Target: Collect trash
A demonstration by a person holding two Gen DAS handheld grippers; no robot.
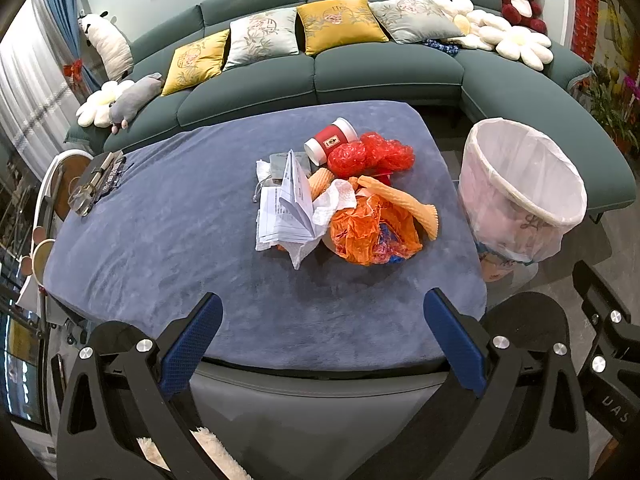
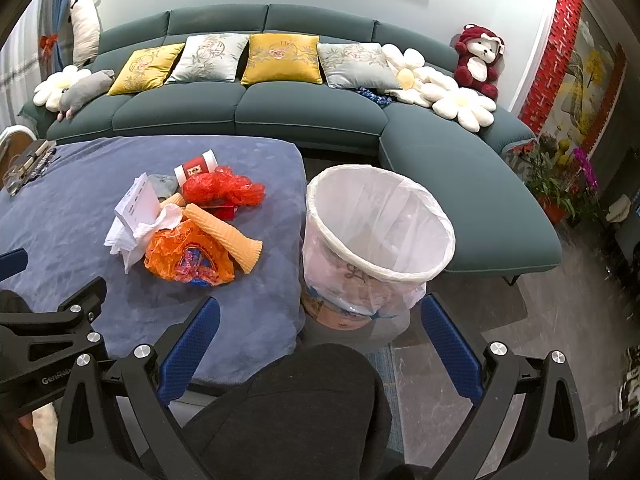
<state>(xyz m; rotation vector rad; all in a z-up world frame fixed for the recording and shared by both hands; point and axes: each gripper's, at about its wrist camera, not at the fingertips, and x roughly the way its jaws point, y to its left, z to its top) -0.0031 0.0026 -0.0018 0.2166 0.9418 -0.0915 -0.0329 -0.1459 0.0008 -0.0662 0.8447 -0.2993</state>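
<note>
A heap of trash lies mid-table on the blue cloth [image 1: 160, 240]: a red paper cup [image 1: 330, 142] on its side, red bubble wrap [image 1: 370, 154], folded white papers [image 1: 288, 208], a white tissue [image 1: 334, 204], an orange plastic bag [image 1: 374, 232] and an orange foam net sleeve [image 1: 404, 206]. A white-lined bin [image 1: 524, 184] stands off the table's right edge. My left gripper [image 1: 323, 308] hangs open over the near table edge, short of the heap. My right gripper [image 2: 320, 316] is open, in front of the bin [image 2: 380, 224], with the heap [image 2: 188, 252] to its left.
A green sofa [image 1: 360, 76] with cushions and plush toys curves behind the table and round the right side. Glasses and a dark object [image 1: 100, 184] lie at the table's far left. A dark-clothed knee [image 2: 304, 396] sits below the right gripper. Potted plants [image 2: 560, 184] stand at right.
</note>
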